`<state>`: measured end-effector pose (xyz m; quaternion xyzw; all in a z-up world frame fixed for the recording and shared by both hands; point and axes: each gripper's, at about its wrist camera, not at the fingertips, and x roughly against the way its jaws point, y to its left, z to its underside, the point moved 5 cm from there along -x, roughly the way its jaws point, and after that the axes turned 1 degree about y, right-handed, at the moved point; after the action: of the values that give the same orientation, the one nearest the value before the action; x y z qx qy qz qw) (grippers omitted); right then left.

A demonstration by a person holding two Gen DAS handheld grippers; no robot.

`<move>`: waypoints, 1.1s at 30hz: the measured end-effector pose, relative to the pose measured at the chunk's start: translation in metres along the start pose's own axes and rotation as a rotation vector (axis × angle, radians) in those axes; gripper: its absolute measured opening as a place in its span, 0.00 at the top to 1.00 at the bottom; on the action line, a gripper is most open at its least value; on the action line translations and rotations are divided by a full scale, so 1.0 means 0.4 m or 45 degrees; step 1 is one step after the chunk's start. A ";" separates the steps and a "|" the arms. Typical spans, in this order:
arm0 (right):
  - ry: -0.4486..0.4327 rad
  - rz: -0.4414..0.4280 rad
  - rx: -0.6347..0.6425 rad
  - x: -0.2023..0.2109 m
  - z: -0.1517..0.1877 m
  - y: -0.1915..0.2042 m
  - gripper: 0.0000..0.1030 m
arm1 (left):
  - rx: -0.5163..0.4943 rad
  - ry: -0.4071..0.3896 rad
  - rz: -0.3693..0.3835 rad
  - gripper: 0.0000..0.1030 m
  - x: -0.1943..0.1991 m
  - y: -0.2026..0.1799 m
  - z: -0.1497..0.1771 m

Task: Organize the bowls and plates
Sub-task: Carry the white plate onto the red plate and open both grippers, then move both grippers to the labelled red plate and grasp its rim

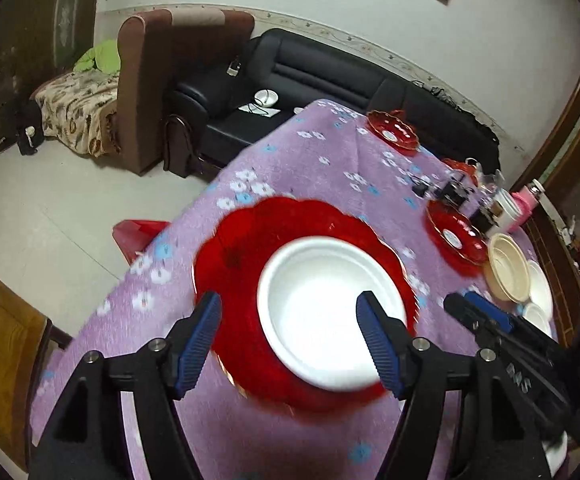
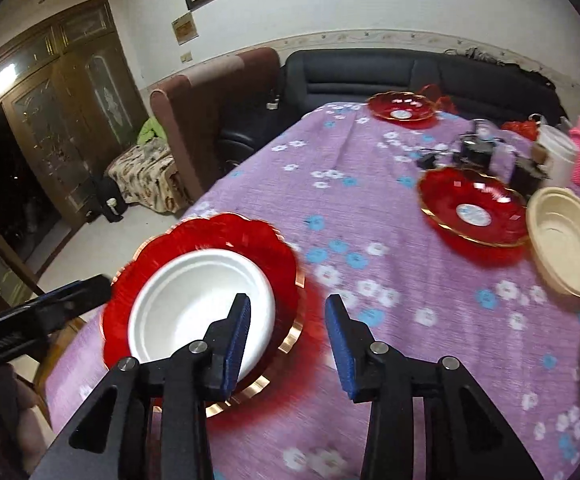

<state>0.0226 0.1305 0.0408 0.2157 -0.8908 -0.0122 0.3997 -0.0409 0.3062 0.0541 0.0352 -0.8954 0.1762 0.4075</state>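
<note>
In the left wrist view, the left gripper (image 1: 288, 334) fills the lower half of the frame with its blue-padded fingers spread wide and nothing between them. Just beyond and between the fingers, at centre frame, a white bowl (image 1: 329, 312) sits inside a large red scalloped plate (image 1: 246, 248) on the purple flowered tablecloth (image 1: 309, 160). At right, the right gripper (image 1: 473, 312) enters from the lower right edge, and here I cannot tell how its fingers stand. Further up the right side lie a second red plate (image 1: 455, 236), a cream bowl (image 1: 507, 266) beside it, and a third red plate (image 1: 393, 132) near the far table edge at upper right. In the right wrist view, the right gripper (image 2: 288, 338) occupies the bottom centre, fingers apart and empty, the left finger in front of the white bowl's (image 2: 194, 304) rim. That bowl rests in the red scalloped plate (image 2: 218, 236) at lower left. The left gripper (image 2: 70, 300) pokes in from the left edge. The second red plate (image 2: 473, 212) and cream bowl (image 2: 565, 240) sit at right, the third red plate (image 2: 403, 112) at upper centre-right.
</note>
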 end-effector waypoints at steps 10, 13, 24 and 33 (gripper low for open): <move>0.008 0.043 -0.498 0.002 0.045 -0.353 0.59 | -0.074 -0.146 0.138 0.16 0.136 -0.132 0.117; -0.018 0.029 -0.668 -0.011 0.038 -0.442 0.59 | -0.129 -0.126 0.154 0.16 0.117 -0.162 0.127; 0.006 0.052 -0.990 -0.164 -0.064 -0.544 0.59 | -0.146 -0.036 0.148 0.16 0.030 -0.161 0.125; 0.102 0.017 -0.982 -0.178 -0.022 -0.531 0.84 | -0.137 -0.002 0.127 0.16 0.010 -0.155 0.133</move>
<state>0.1504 -0.0327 -0.0447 0.0440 -0.8059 -0.3354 0.4859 -0.0690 0.2302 0.0427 -0.0313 -0.9046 0.1480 0.3986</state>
